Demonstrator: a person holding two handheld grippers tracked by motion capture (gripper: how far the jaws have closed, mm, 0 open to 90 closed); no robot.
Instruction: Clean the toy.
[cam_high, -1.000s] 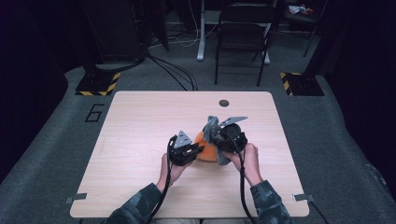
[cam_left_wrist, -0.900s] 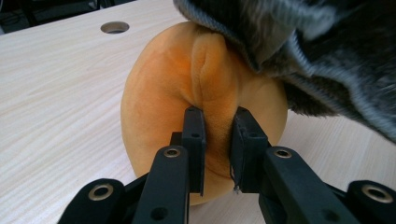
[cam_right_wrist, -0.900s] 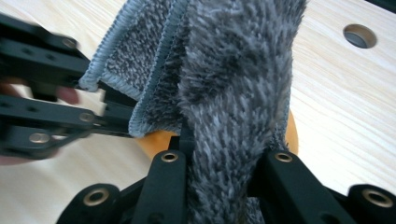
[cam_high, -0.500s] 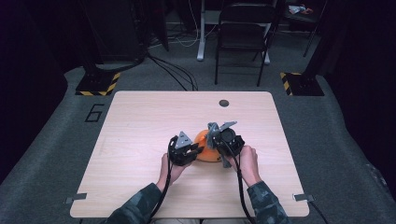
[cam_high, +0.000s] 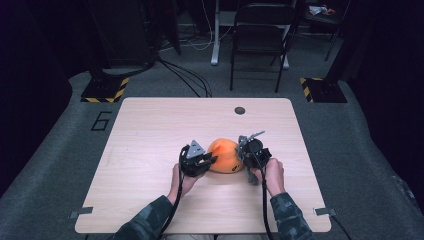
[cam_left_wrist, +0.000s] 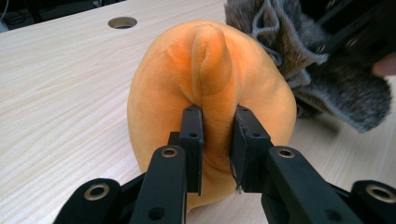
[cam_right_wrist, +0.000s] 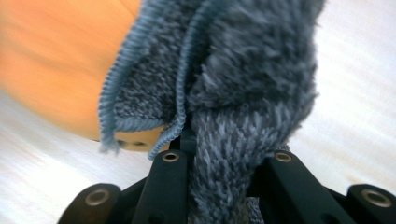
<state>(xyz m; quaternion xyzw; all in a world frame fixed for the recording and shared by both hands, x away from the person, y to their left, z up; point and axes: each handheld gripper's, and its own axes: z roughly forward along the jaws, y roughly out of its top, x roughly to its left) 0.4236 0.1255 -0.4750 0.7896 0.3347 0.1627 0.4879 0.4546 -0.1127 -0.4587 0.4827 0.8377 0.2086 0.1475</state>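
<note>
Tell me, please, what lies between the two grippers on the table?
The orange plush toy lies between them, as the high view shows. The left gripper pinches a fold of it, and the right gripper holds a grey fuzzy cloth beside it.

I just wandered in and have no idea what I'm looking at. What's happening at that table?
A person at a light wooden table works with a hand-held gripper in each hand. The left gripper pinches a fold of a soft orange plush ball that rests on the table. The right gripper is clamped on a fuzzy grey knitted cloth, which it holds right beside the ball.
</note>
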